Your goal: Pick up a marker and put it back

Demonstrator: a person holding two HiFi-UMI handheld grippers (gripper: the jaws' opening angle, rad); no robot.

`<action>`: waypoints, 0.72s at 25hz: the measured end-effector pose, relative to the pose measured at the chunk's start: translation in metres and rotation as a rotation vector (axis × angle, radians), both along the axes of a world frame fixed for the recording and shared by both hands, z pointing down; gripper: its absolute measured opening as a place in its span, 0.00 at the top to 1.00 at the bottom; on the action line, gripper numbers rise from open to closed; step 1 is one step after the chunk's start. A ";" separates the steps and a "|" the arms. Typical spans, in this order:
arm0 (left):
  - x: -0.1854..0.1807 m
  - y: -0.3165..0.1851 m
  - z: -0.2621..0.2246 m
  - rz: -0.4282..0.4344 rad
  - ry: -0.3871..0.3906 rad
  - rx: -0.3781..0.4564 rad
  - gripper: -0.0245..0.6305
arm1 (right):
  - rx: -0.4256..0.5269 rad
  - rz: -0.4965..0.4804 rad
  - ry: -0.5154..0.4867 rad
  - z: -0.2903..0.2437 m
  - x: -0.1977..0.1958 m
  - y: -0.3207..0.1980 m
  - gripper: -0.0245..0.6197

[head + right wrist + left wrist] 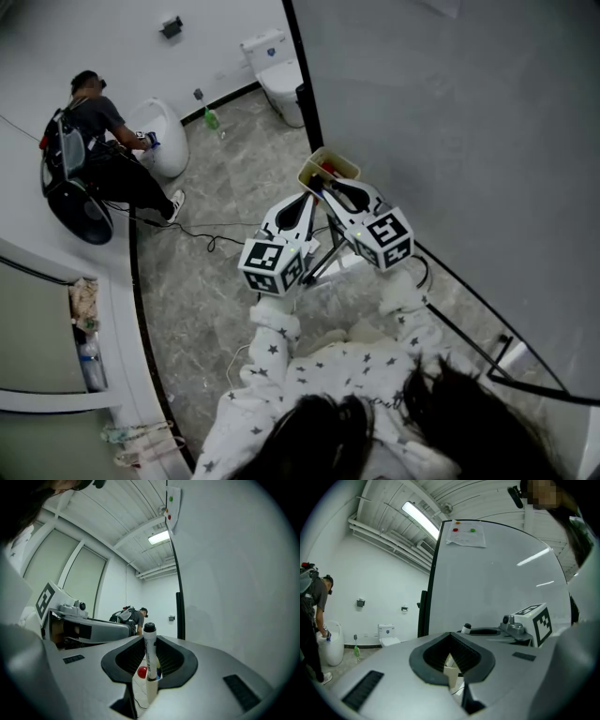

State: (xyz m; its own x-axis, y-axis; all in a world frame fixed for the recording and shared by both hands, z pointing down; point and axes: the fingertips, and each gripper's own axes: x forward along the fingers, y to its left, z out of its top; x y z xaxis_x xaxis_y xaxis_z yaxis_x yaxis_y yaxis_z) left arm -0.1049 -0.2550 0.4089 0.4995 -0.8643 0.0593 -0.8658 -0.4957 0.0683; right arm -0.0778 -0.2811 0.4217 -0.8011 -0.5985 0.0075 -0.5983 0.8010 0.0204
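Observation:
A beige holder (339, 156) hangs at the foot of the whiteboard (450, 141). In the right gripper view a white marker (150, 653) with a black cap stands upright between the jaws. My right gripper (148, 686) is shut on it, its lower end in the holder beside a red cap (142, 671). In the head view the right gripper (324, 185) reaches over the holder. My left gripper (309, 193) meets the holder's near corner. In its own view the left gripper (453, 679) pinches the beige holder wall (451, 668). The marker's cap (466, 628) shows there too.
A person (94, 131) bends over a white basin-like fixture (164, 136) at the far left. A toilet (277, 66) and a green bottle (212, 119) stand by the back wall. A black cable (202, 232) lies on the marble floor. Shelves with a bottle (91, 361) line the left.

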 end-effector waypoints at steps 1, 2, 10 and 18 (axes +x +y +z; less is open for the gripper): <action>0.001 0.001 -0.003 0.005 0.000 -0.002 0.96 | -0.002 -0.001 -0.003 -0.005 0.001 0.001 0.83; 0.002 0.002 -0.006 0.012 0.000 -0.005 0.96 | -0.005 -0.004 -0.006 -0.011 0.003 0.002 0.83; 0.012 0.015 -0.058 0.066 -0.038 0.031 0.96 | -0.033 -0.060 -0.045 -0.068 0.012 0.014 0.83; 0.020 0.035 -0.106 0.095 -0.065 0.086 0.96 | 0.014 -0.097 -0.026 -0.119 0.015 0.038 0.83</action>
